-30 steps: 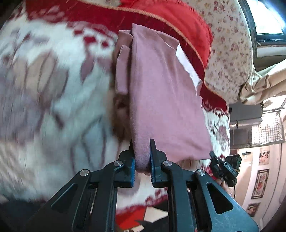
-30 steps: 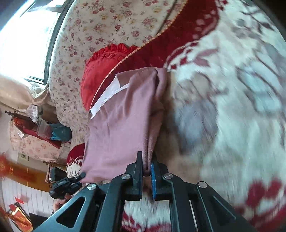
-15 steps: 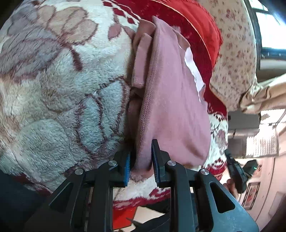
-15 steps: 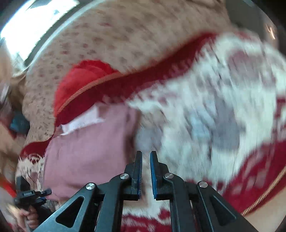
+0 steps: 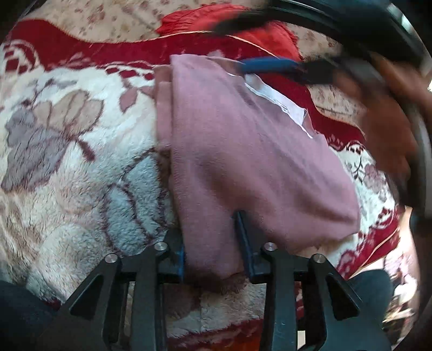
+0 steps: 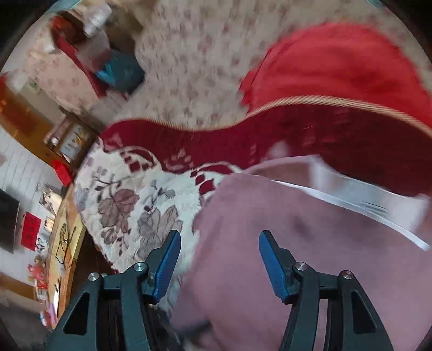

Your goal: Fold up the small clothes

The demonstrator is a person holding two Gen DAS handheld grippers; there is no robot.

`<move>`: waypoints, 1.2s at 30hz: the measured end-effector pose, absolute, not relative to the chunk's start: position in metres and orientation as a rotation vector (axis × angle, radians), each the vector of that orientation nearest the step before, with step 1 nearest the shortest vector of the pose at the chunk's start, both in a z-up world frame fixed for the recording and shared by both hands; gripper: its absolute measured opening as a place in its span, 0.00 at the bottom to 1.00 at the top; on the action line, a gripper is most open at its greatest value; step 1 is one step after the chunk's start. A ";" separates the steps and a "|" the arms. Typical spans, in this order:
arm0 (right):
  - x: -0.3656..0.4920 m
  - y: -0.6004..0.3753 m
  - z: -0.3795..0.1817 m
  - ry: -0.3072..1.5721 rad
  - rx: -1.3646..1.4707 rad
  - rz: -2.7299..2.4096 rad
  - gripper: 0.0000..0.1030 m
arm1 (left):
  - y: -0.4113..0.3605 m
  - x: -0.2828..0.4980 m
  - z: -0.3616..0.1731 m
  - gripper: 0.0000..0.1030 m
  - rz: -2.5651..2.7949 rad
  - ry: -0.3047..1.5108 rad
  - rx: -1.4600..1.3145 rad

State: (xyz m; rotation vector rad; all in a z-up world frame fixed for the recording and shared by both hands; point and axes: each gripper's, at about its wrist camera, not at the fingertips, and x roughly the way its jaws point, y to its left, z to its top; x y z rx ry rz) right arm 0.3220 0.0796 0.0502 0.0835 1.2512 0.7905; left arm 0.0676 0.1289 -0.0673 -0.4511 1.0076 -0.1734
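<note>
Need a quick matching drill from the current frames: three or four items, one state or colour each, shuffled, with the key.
Items:
1. left gripper
2. right gripper
3. pink garment
4. blanket

States:
A. lies folded, white label showing
B. floral plush, red border
C. jaws wide open above the cloth
D. jaws open, cloth edge between them

Pairs: 1-D, 2-C, 3-A, 4-B

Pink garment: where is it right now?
The pink garment lies folded on the floral blanket, centre-right in the left wrist view, its near edge between the open left gripper fingers, below the red pillow.
</note>
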 end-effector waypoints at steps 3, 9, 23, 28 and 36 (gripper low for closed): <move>0.337 0.129 0.031 1.325 -0.040 0.742 0.56 | 0.130 0.069 -0.069 0.33 -0.184 1.005 -0.452; 0.342 0.205 0.015 1.328 -0.422 0.683 0.56 | 0.138 0.066 -0.071 0.34 -0.199 1.005 -0.481; 0.346 0.182 0.027 1.263 -0.541 0.598 0.06 | 0.152 0.058 -0.042 0.12 -0.267 0.893 -0.582; 0.359 0.103 0.070 1.245 -0.378 0.588 0.06 | 0.118 0.066 -0.009 0.11 -0.379 0.824 -0.580; 0.366 -0.059 0.085 1.244 -0.100 0.540 0.05 | 0.021 0.099 -0.007 0.11 -0.548 0.902 -0.542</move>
